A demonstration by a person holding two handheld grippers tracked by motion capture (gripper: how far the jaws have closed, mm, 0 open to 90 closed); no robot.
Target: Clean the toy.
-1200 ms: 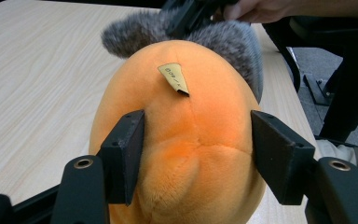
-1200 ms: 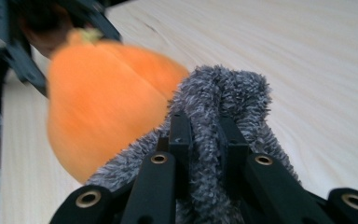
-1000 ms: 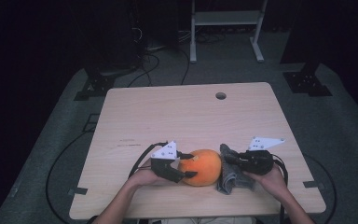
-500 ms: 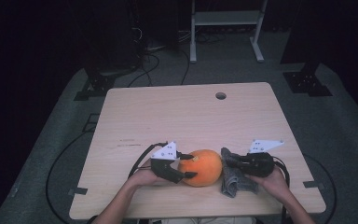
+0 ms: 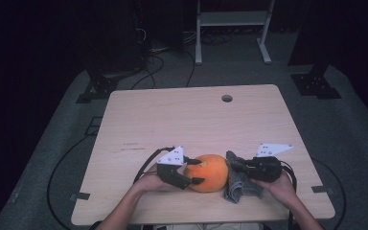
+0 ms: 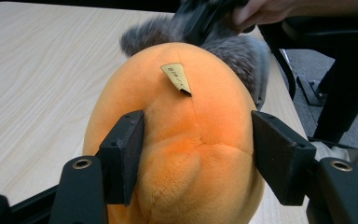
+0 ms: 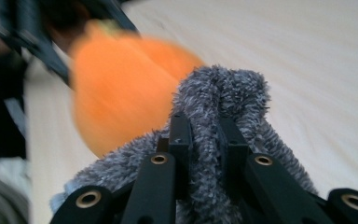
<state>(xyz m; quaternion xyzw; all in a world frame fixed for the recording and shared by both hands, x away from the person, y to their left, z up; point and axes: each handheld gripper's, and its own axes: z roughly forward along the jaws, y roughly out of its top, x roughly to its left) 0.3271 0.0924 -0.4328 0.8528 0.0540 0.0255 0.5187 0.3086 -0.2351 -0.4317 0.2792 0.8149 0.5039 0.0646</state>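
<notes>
Two grips are set: the pumpkin is clamped by the left gripper, the cloth by the right gripper; wiping seems unfinished.

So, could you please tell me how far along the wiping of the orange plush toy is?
Done: the left gripper clamps the round orange plush toy, and the right gripper is shut on the fuzzy grey cloth. In hand: the cloth is pressed against the toy's side. Left: how much wiping remains cannot be judged.
</notes>
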